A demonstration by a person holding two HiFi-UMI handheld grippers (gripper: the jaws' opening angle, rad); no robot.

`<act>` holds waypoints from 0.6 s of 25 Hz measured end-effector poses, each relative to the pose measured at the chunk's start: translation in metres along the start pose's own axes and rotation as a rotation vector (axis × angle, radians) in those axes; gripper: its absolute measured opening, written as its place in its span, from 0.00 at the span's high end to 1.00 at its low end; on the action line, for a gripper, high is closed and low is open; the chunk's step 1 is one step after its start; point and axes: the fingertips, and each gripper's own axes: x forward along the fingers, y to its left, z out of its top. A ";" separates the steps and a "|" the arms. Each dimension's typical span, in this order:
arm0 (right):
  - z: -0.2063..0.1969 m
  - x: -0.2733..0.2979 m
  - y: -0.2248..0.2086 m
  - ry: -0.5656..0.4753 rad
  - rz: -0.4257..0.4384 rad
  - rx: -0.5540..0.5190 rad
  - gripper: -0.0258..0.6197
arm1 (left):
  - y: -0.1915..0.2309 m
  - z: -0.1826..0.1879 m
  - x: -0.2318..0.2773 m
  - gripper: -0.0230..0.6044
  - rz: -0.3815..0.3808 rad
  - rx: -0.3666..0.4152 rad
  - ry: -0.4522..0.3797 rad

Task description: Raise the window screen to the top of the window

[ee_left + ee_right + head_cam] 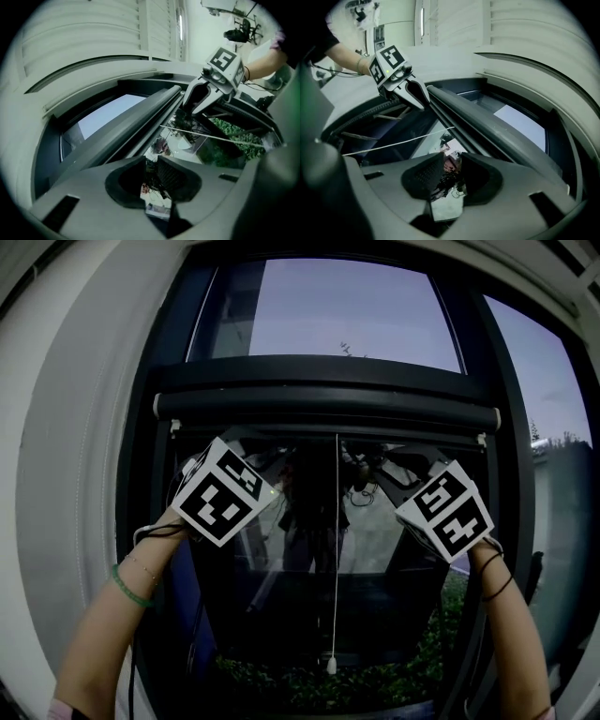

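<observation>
The window screen's dark bottom bar runs across the window about a third of the way down from the top. Its white pull cord hangs from the middle. Both grippers are raised just beneath the bar, one towards each end. In its own view, my left gripper has its jaws drawn almost together with nothing between them, just under the bar. My right gripper looks the same under the bar. Each also shows in the other's view, the left gripper and the right gripper, with tips against the bar's underside.
Above the bar is bare glass with evening sky. The dark window frame flanks the opening, with a white wall to the left. A green hedge lies outside below. The cord's end knob dangles low.
</observation>
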 end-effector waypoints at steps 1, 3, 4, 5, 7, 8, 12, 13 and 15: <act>-0.001 -0.007 0.012 -0.012 0.010 0.012 0.80 | -0.009 -0.005 -0.008 0.84 -0.009 0.010 -0.002; -0.006 -0.022 0.039 -0.035 0.030 0.031 0.80 | -0.031 -0.019 -0.024 0.84 -0.045 0.004 -0.004; -0.009 -0.031 0.056 -0.046 0.043 0.045 0.80 | -0.045 -0.027 -0.033 0.84 -0.069 -0.017 -0.007; -0.013 -0.042 0.075 -0.054 0.061 0.066 0.80 | -0.061 -0.037 -0.044 0.84 -0.093 -0.046 -0.012; -0.022 -0.066 0.121 -0.063 0.113 0.115 0.80 | -0.098 -0.055 -0.070 0.84 -0.139 -0.110 -0.030; -0.025 -0.078 0.145 -0.064 0.140 0.136 0.80 | -0.115 -0.063 -0.084 0.84 -0.154 -0.147 -0.047; -0.041 -0.132 0.247 -0.040 0.223 0.257 0.80 | -0.194 -0.094 -0.157 0.84 -0.220 -0.337 -0.099; -0.047 -0.145 0.271 -0.027 0.232 0.294 0.80 | -0.214 -0.102 -0.175 0.84 -0.235 -0.374 -0.097; -0.056 -0.167 0.310 -0.008 0.233 0.370 0.80 | -0.251 -0.119 -0.203 0.84 -0.254 -0.425 -0.085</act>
